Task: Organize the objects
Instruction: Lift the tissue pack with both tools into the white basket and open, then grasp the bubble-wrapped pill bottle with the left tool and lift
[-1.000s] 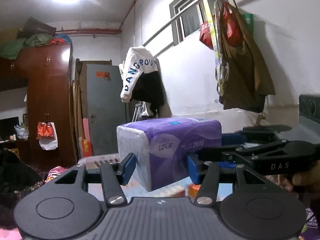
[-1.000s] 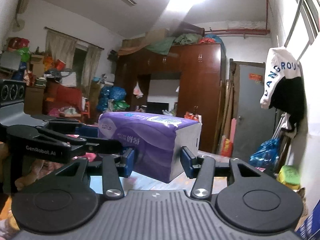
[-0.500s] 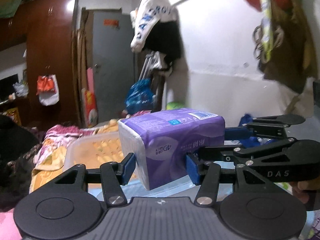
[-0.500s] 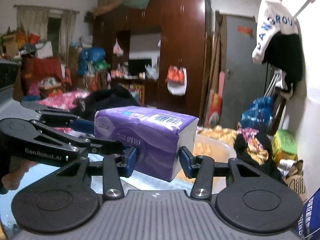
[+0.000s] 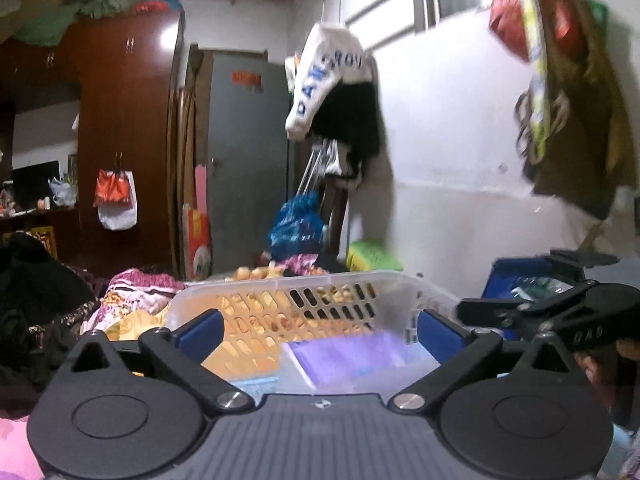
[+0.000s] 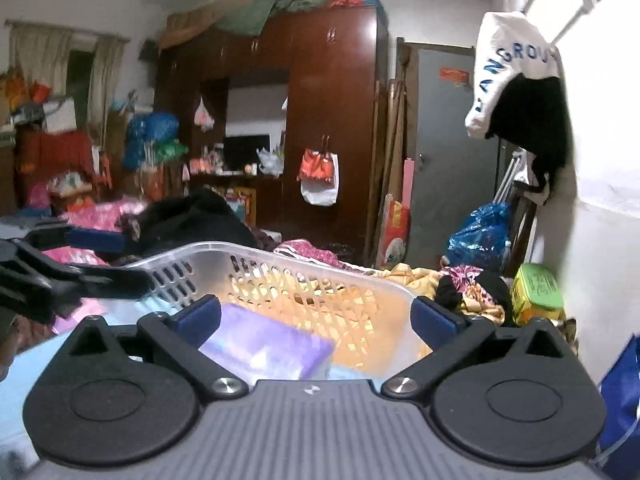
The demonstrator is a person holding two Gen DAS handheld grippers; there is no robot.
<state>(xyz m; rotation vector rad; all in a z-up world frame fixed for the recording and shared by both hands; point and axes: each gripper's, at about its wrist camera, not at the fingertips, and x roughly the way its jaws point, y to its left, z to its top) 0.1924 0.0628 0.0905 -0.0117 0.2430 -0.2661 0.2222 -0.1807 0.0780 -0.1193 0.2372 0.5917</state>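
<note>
Purple-wrapped tissue pack (image 5: 352,360) lies blurred inside a clear plastic basket (image 5: 344,292), near its front edge, low between both tools. The left gripper (image 5: 320,330) and right gripper (image 6: 316,320) each have their jaws opening wide, blue pads clear of the pack and nothing held, which suggests the pack is being let go so that it settles into the basket. Each tool points over the basket's near rim, the two meeting from opposite sides. Clothes (image 6: 460,280) lie heaped beyond the far rim, so the basket looks like the place chosen for sorting.
</note>
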